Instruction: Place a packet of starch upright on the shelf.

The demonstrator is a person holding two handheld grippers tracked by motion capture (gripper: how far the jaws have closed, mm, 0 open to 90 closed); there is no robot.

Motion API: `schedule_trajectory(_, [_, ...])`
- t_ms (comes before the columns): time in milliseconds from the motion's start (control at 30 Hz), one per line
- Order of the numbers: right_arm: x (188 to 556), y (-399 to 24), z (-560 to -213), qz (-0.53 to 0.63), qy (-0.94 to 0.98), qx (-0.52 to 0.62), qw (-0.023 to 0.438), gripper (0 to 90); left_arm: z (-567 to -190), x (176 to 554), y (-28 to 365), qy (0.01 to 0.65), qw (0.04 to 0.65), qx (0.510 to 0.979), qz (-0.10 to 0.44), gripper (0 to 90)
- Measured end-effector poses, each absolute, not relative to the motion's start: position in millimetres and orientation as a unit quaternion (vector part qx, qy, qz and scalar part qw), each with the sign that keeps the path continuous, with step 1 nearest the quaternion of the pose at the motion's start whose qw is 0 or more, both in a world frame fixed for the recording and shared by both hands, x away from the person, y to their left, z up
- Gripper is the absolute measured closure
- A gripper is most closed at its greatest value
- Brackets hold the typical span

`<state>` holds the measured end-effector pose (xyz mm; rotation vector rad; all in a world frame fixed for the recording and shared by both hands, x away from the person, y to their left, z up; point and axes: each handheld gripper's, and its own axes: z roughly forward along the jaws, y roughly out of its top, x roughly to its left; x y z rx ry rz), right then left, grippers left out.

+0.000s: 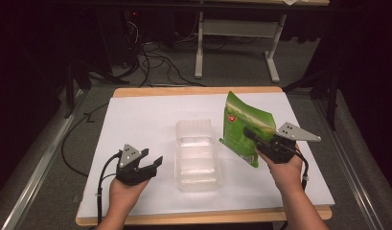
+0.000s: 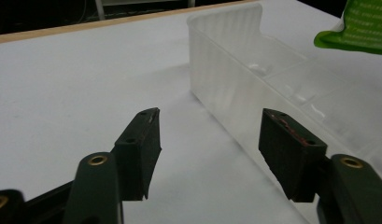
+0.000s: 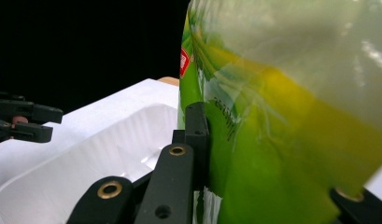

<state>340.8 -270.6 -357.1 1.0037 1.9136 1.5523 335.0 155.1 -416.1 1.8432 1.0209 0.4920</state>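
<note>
A clear plastic container (image 1: 197, 155) (image 2: 235, 79) (image 3: 109, 149) lies lengthwise in the middle of the white table top. To its right, a green snack bag (image 1: 244, 127) (image 3: 291, 116) is held upright and tilted, lifted off the table, with my right gripper (image 1: 251, 135) (image 3: 254, 154) shut on its lower part. One corner of the bag (image 2: 361, 25) hangs over the container's far side. My left gripper (image 1: 149, 162) (image 2: 212, 126) stands open just left of the container's near end, low over the table, with nothing between its jaws. The left gripper (image 3: 30, 123) appears again beyond the container.
The white table top (image 1: 136, 120) has a wooden edge at front and back. Behind the table stand a desk frame (image 1: 236, 43) and loose cables (image 1: 155, 62) on the grey floor. Metal rails run along both sides.
</note>
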Motion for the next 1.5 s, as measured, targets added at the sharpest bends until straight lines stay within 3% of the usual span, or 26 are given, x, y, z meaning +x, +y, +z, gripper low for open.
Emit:
schedule_trajectory(167, [346, -266, -349, 0.578, 0.700, 0.350, 0.232, 85.5, -420, 333, 168, 0.411, 0.452, 0.759, 0.226, 29.5])
schedule_trajectory(400, [360, -251, -345, 0.589, 0.719, 0.312, 0.199, 85.5, -431, 330, 177, 0.425, 0.462, 0.749, 0.212, 15.2])
schedule_trajectory(1500, [406, -183, -355, 0.608, 0.763, 0.205, 0.076, 85.6, -436, 327, 175, 0.426, 0.456, 0.751, 0.215, 15.6])
